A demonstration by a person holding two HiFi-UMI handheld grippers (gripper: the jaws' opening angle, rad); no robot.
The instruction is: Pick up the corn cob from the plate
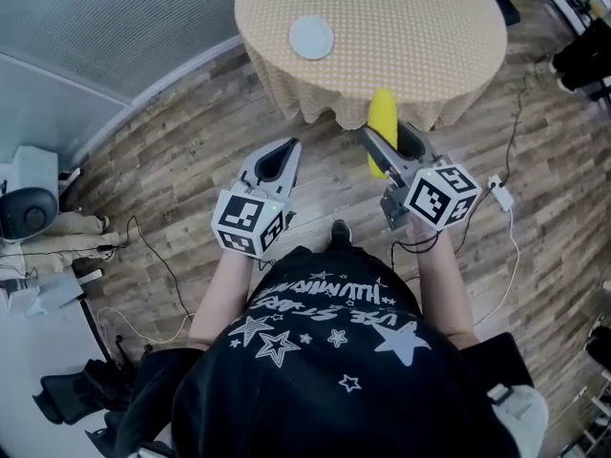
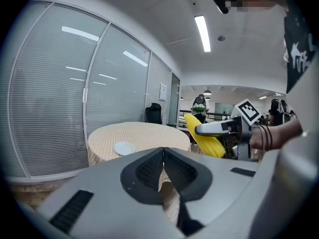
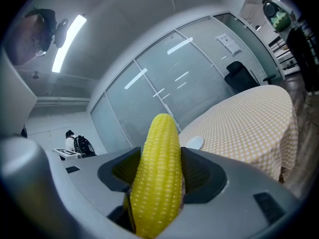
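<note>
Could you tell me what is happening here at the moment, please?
A person stands back from the round table holding a gripper in each hand. The right claw is clamped on the yellow corn cob, held off the table. The white plate sits bare on the table. The left claw is shut and empty.

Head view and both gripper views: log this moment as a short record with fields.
Corn: yellow corn cob, clamped between the jaws of the right gripper, away from the plate
Left gripper: jaws together, nothing between them
Plate: small round white plate, bare
Table: round table with beige checked cloth, carrying the plate
Task state: cob already picked up
</note>
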